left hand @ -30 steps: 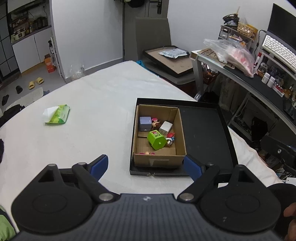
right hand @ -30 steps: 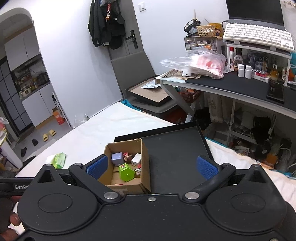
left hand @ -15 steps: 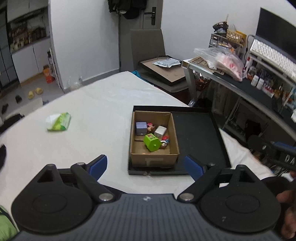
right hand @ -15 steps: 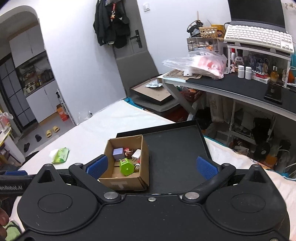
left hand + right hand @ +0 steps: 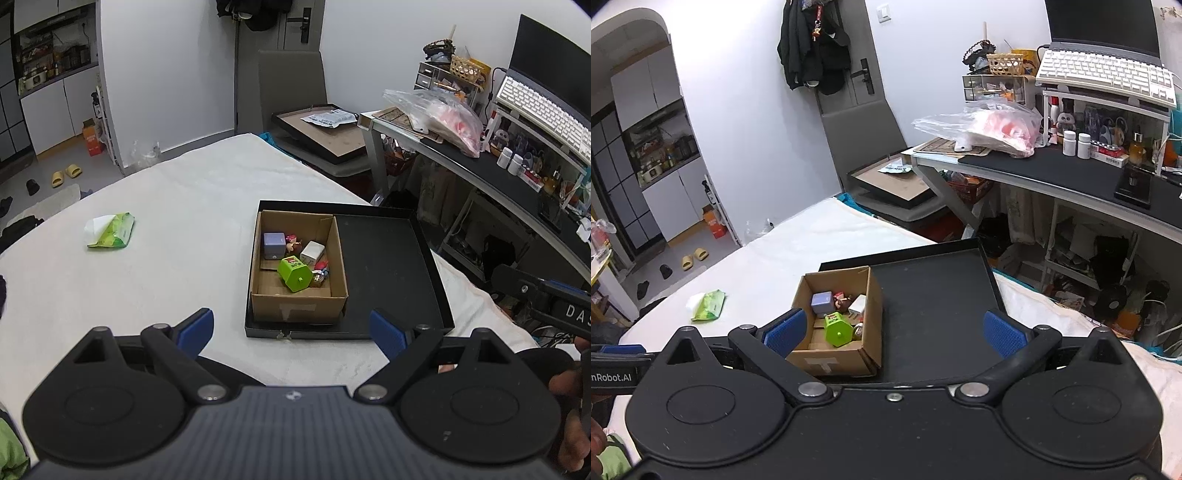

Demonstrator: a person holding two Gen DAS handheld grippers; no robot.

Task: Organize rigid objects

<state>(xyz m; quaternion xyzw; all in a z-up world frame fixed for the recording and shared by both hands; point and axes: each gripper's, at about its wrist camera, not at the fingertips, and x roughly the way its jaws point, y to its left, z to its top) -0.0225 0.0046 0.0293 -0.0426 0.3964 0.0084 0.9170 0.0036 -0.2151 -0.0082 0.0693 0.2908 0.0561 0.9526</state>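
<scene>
A white-covered surface (image 5: 177, 236) carries a shallow black tray (image 5: 388, 266), and a cardboard box (image 5: 299, 306) sits in the tray's left half. Both the left tongs (image 5: 291, 328) and the right tongs (image 5: 892, 328) hang above the near edge, spread wide and holding nothing. Inside the box lie a green block (image 5: 293, 274), a lavender cube (image 5: 274, 245) and a white cube (image 5: 312, 252). A green tissue pack (image 5: 110, 234) lies well apart to the left.

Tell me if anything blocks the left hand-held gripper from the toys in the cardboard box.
Nothing visible does. The left hand-held gripper is open, with only bare white cloth before the cardboard box. The box is open-topped; its near wall means reaching the green toy from above.
</scene>
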